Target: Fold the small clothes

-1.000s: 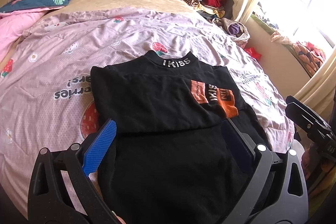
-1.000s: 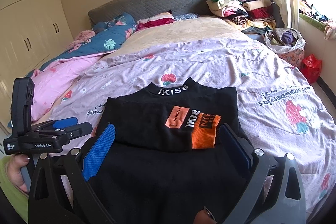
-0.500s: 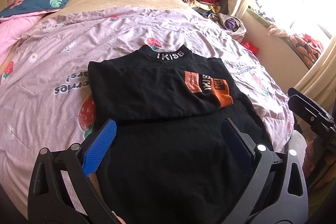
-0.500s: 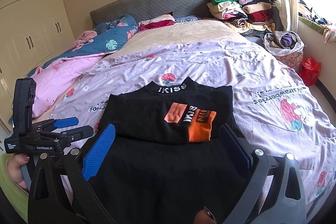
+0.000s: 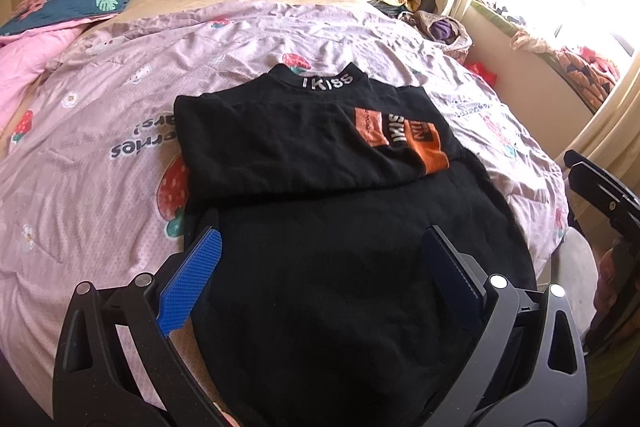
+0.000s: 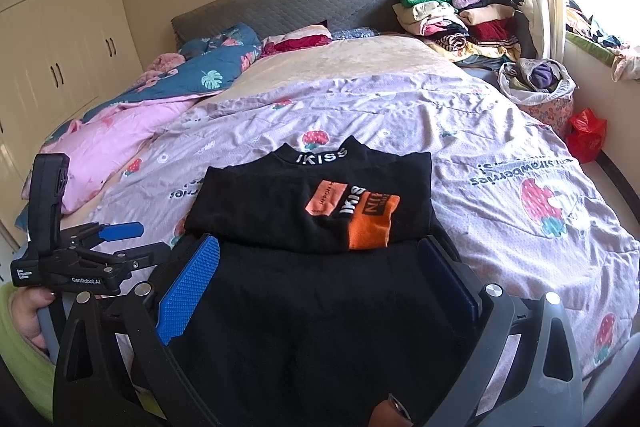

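Observation:
A black top (image 5: 320,155) with an "IKISS" collar and an orange patch lies flat on the bed, its sleeves folded across the chest; it also shows in the right wrist view (image 6: 312,211). My left gripper (image 5: 320,259) is open and empty, hovering over the top's lower part near the bed's front edge. My right gripper (image 6: 320,267) is open and empty, also over the lower part. The left gripper (image 6: 120,239) shows at the left of the right wrist view. The right gripper's body (image 5: 604,195) shows at the right edge of the left wrist view.
The bed has a lilac strawberry-print cover (image 5: 100,147). A pink and blue quilt (image 6: 132,115) lies at the left. Stacked folded clothes (image 6: 460,15) sit at the far right by the grey headboard (image 6: 288,3). A basket of clothes (image 6: 536,83) and a red bag (image 6: 586,135) are beside the bed.
Both grippers have pulled back slightly toward the bed's front edge, so the top appears a little farther away. Both stay open; the top has not moved.

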Motion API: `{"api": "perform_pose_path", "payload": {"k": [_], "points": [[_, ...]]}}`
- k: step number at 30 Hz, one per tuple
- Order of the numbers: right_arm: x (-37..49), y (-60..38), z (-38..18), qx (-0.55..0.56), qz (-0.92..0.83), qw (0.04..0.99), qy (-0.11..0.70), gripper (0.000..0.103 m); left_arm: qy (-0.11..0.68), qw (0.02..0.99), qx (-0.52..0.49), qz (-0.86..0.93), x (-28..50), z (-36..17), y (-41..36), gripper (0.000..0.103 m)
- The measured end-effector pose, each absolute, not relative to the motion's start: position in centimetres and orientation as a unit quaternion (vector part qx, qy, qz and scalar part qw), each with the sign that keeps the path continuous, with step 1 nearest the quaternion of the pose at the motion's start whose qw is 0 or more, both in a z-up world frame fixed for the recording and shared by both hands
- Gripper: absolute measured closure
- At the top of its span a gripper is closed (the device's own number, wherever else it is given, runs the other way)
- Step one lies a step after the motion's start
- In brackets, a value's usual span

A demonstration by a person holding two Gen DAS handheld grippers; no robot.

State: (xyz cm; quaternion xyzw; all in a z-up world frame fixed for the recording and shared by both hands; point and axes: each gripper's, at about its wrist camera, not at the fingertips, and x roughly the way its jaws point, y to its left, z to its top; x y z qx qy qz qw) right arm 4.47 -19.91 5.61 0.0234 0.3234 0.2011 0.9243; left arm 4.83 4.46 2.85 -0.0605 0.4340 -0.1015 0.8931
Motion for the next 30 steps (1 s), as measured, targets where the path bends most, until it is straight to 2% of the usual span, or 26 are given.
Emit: {"api": "perform_pose_path", "payload": {"k": [30], "points": [[2.1,-22.4,1.4,-0.008,0.194,0.906,0.377,0.004,0.498,0.864,-0.031,-0.074,1.0,-2.5,5.7,0.009]]}}
